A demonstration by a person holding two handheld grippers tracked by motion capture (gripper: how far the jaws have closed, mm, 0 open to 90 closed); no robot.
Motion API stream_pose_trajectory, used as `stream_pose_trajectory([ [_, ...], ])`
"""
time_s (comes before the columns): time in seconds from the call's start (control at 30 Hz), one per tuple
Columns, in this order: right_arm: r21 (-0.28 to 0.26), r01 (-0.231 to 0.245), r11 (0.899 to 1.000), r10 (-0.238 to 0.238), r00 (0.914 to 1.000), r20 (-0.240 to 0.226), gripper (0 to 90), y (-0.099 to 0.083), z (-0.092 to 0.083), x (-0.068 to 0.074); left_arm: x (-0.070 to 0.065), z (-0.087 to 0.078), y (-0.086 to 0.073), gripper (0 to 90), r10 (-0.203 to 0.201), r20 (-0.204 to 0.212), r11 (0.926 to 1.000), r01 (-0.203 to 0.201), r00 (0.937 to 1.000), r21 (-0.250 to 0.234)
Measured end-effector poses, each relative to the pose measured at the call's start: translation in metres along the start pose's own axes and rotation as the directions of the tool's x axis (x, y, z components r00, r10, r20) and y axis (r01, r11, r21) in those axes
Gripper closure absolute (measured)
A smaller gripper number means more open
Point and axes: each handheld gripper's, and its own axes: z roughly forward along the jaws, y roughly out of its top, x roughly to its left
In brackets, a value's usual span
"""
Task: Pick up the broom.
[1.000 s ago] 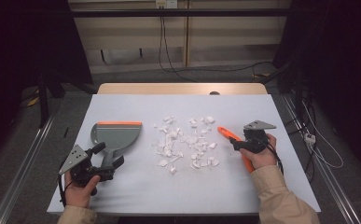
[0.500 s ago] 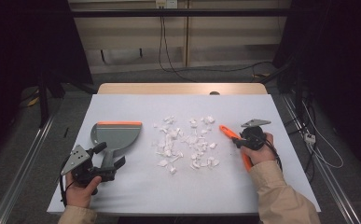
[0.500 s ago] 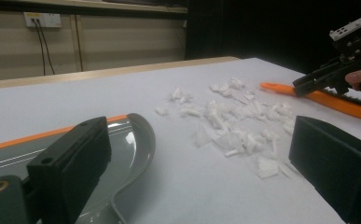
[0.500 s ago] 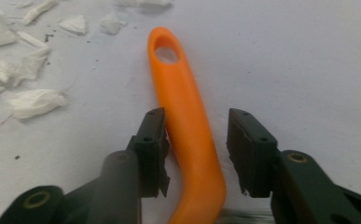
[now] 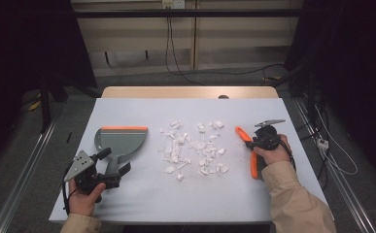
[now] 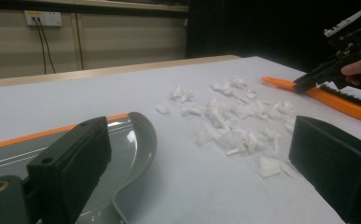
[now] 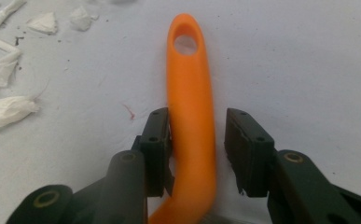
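High view showed the right tool at the right side of the counter, lowered over the orange brush handle. In the right gripper view its jaws had just been closing around that handle: the left pad touched it, while a slim gap remained at the right pad. The left tool hovered wide open and empty at the near left, just over the grey dustpan. White paper scraps lay between dustpan and brush.
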Motion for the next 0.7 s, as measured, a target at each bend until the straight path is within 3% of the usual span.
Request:
stream_pose_trajectory([
  [0.1, 0.009, 0.006, 1.000, -0.006, 1.0000, 0.007, 60.8, -0.0012, -0.0007, 0.0016, -0.0004, 0.0005, -0.0001, 5.2, -0.001, 0.000, 1.0000, 0.001, 1.0000, -0.002],
  [0.27, 0.015, -0.023, 1.000, 0.023, 0.9997, 0.001, 63.3, -0.0021, -0.0029, 0.0004, -0.0006, 0.0004, 0.0002, 5.2, 0.007, 0.001, 1.0000, -0.007, 1.0000, 0.002],
  [0.33, 0.016, 0.000, 1.000, 0.000, 1.0000, 0.010, 64.9, -0.0024, -0.0025, 0.0014, -0.0007, 0.0004, 0.0001, 5.2, 0.008, -0.002, 1.0000, -0.008, 1.0000, 0.001],
  [0.7, 0.046, -0.013, 0.999, 0.011, 0.9991, 0.041, 68.4, 0.0016, 0.0007, 0.0062, -0.0035, 0.0020, 0.0008, 5.3, 0.005, -0.003, 1.0000, -0.005, 1.0000, -0.004],
])
